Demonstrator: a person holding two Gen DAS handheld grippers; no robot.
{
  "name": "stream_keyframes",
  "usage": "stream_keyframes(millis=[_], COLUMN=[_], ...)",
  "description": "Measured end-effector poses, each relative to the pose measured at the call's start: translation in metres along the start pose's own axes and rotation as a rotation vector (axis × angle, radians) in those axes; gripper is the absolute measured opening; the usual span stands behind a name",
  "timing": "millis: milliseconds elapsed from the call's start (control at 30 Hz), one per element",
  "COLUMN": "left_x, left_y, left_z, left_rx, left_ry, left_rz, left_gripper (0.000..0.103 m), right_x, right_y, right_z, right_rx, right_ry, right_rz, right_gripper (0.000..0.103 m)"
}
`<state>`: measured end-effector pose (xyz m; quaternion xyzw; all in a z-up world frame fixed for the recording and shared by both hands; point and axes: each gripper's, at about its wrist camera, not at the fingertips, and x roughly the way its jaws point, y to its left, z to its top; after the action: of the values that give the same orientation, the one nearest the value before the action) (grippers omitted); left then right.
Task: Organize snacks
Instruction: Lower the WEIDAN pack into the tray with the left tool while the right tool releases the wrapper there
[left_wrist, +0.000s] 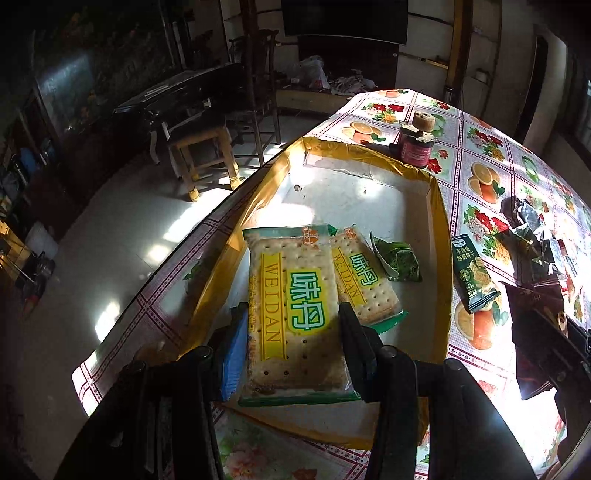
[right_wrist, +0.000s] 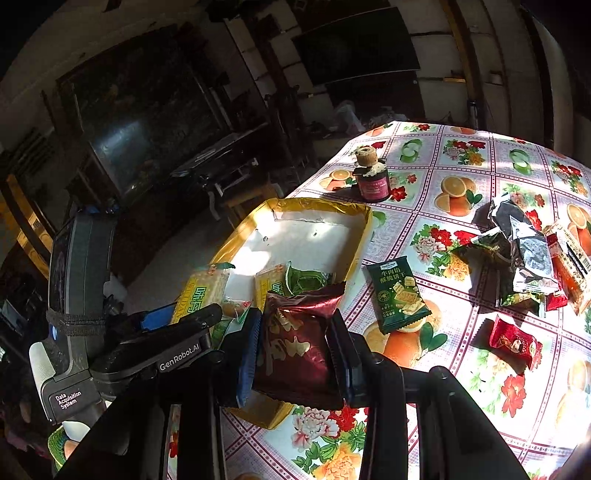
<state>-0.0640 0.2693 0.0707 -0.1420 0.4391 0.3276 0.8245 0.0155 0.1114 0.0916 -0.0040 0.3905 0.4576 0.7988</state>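
My left gripper (left_wrist: 291, 314) is shut on a cracker packet (left_wrist: 295, 306) with a yellow and green label, held over the near end of a shallow yellow-edged cardboard tray (left_wrist: 441, 236). In the tray lie a second cracker packet (left_wrist: 364, 280) and a small green packet (left_wrist: 397, 260). My right gripper (right_wrist: 295, 328) is shut on a dark red snack packet (right_wrist: 301, 354), just above the tray's (right_wrist: 360, 243) near right corner. The left gripper's body (right_wrist: 155, 343) shows at the left of the right wrist view.
On the fruit-print tablecloth (right_wrist: 461, 173) lie a dark green biscuit packet (right_wrist: 397, 293), a red packet (right_wrist: 515, 341) and a pile of wrappers (right_wrist: 524, 258). A small dark red jar (right_wrist: 371, 181) stands beyond the tray. A wooden stool (left_wrist: 201, 155) stands on the floor to the left.
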Motion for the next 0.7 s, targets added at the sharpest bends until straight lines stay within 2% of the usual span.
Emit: stream_keyframes(millis=[367,700], left_x=[0.033,0.063], left_y=[0.006,0.002], left_z=[0.024,0.047], left_rx=[-0.031,-0.047], left_ry=[0.055,0.095], left_rz=[0.002,-0.008], left_gripper=[0.046,0.046], right_x=[0.047,0.126], right_y=[-0.004,-0.002], right_z=[0.029,0.067], right_rx=[0.004,-0.019], right_ry=[0.025,0.100], right_rz=[0.020,0.005], right_gripper=[0.039,0.039])
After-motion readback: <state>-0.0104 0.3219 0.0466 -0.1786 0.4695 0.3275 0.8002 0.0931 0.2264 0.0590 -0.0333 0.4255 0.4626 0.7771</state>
